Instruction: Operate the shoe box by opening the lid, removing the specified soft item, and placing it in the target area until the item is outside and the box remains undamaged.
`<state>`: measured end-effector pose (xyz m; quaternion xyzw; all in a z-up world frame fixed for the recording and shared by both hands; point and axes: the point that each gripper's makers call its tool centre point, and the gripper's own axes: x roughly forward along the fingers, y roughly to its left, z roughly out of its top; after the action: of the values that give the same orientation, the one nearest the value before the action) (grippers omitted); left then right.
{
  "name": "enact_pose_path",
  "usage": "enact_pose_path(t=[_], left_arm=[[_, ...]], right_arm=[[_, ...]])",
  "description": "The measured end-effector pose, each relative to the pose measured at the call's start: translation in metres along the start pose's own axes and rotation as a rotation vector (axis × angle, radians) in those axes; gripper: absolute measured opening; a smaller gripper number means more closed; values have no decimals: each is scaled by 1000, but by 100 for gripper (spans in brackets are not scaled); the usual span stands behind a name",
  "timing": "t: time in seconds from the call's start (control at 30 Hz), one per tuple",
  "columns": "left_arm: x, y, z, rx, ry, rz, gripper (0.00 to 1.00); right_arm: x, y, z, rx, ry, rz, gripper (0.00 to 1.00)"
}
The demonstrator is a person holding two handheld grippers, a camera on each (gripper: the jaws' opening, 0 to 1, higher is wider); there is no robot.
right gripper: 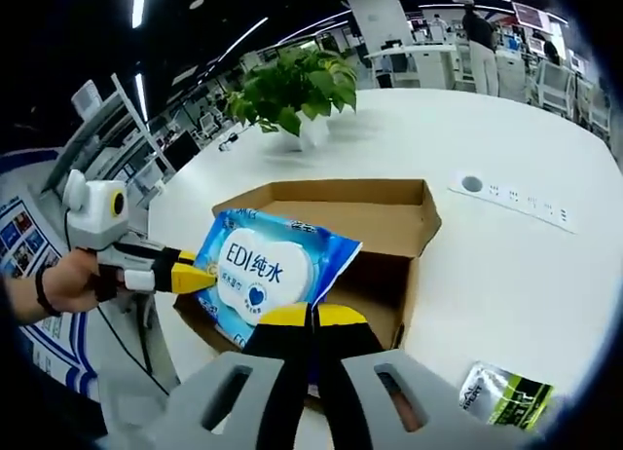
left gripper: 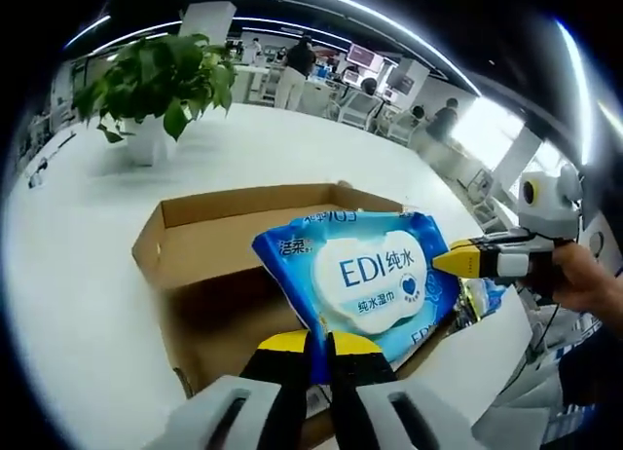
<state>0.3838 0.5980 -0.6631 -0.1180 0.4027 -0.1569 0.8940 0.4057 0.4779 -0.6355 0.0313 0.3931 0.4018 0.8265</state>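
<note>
A blue wet wipes pack (left gripper: 375, 280) marked "EDI" hangs tilted over the open brown shoe box (left gripper: 195, 226) on the white table. In the left gripper view, my left gripper (left gripper: 319, 348) is shut on the pack's near edge. My right gripper (left gripper: 458, 260) comes in from the right, its yellow tips closed on the pack's side edge. In the right gripper view, the right gripper (right gripper: 311, 318) clamps the pack (right gripper: 263, 270) from below. There the left gripper (right gripper: 192, 275) pinches the pack's left edge, above the box (right gripper: 389, 216).
A potted green plant (left gripper: 161, 85) (right gripper: 297, 90) stands on the table beyond the box. A small green and black packet (right gripper: 506, 392) lies near the right gripper. A round cable port (right gripper: 472, 184) sits in the tabletop. The table edge (right gripper: 165, 333) runs close beside the box.
</note>
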Motion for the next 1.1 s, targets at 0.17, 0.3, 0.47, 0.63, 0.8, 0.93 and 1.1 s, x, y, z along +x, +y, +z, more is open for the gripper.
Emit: enact_pose_path(t=[0.17,0.3,0.47,0.63,0.8,0.93,1.1], left_arm=[[5,-22,2,33,10,-26,5],[10,-36,2,51,23,-51,5],[20,-61,2,92,43,-81,5],[32,-95,2,136,65,-122,5],[45,-132,-2,183,90,-163,5],[56,-162,-8,219,110,-197,5],[69,-196,-16,255,134,-233,5]], right_arm=[[-12,-13,-4,14,-11,-20,0],[-25,-29,-11,37,-20,-42,0],[-45,-49,-21,67,-38,-77,0],[-67,-69,-32,103,-59,-115,0],[-94,-92,-48,146,-75,-158,0],[-118,-110,-64,179,-89,-192,0],[-143,-129,-81,212,-99,-228,0]])
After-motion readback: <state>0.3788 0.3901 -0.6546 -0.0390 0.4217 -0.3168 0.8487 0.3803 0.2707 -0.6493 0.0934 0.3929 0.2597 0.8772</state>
